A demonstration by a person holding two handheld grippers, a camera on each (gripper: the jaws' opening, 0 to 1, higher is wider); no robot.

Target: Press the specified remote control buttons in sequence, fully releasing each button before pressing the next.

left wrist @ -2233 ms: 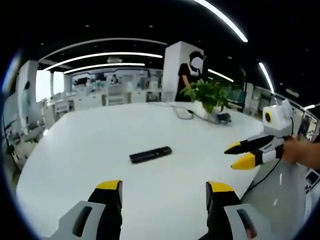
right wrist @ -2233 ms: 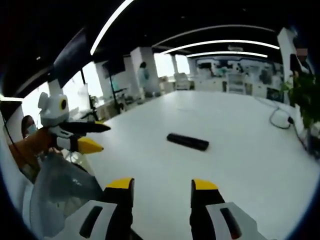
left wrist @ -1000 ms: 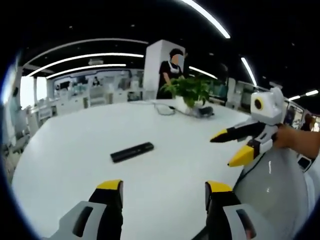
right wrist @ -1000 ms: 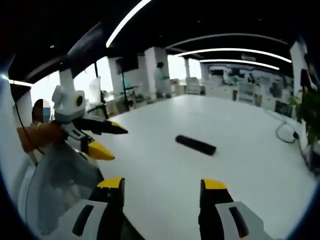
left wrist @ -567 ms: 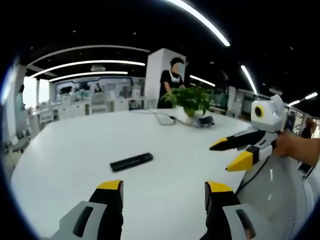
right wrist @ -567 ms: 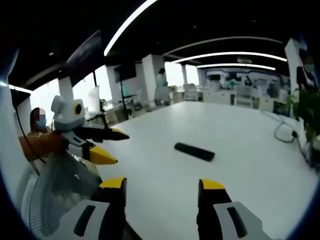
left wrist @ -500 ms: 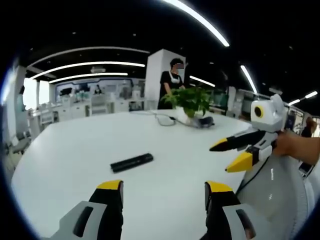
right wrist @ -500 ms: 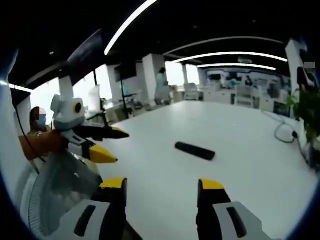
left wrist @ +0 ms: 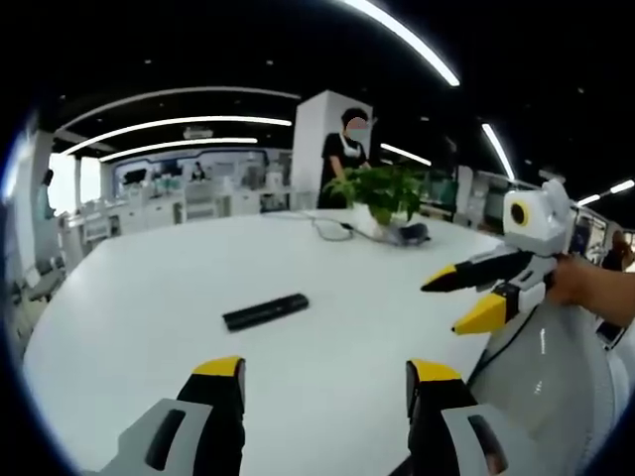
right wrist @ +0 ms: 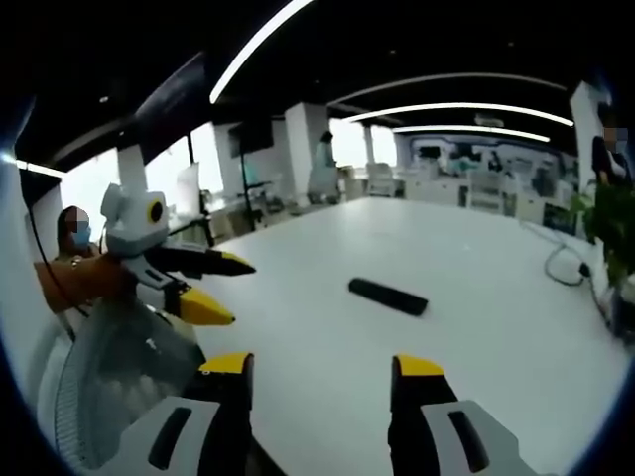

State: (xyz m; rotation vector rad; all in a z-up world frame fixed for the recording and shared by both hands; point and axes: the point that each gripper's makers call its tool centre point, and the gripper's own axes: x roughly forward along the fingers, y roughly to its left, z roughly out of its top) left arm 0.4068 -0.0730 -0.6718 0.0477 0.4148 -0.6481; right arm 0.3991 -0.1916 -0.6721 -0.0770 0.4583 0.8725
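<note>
A slim black remote control (left wrist: 265, 311) lies flat near the middle of the white round table (left wrist: 159, 288), well ahead of both grippers. In the left gripper view my left gripper (left wrist: 327, 369) stands open above the near table edge, its yellow-tipped jaws wide apart with nothing between them. The right gripper (left wrist: 464, 299) enters from the right, held in a hand, jaws parted. In the right gripper view the remote control (right wrist: 388, 296) lies ahead and my right gripper (right wrist: 322, 365) is open and empty. The left gripper (right wrist: 220, 287) shows at left, open.
A potted green plant (left wrist: 385, 192) and a cable (left wrist: 333, 227) sit at the table's far side. A person in black (left wrist: 344, 151) stands behind the plant. The person's sleeve (right wrist: 79, 280) holds the left gripper. A white chair back (left wrist: 556, 367) sits near the right.
Both views have shifted slightly with the hands; the remote control stays where it lay on the table. Both grippers remain open and off the remote control.
</note>
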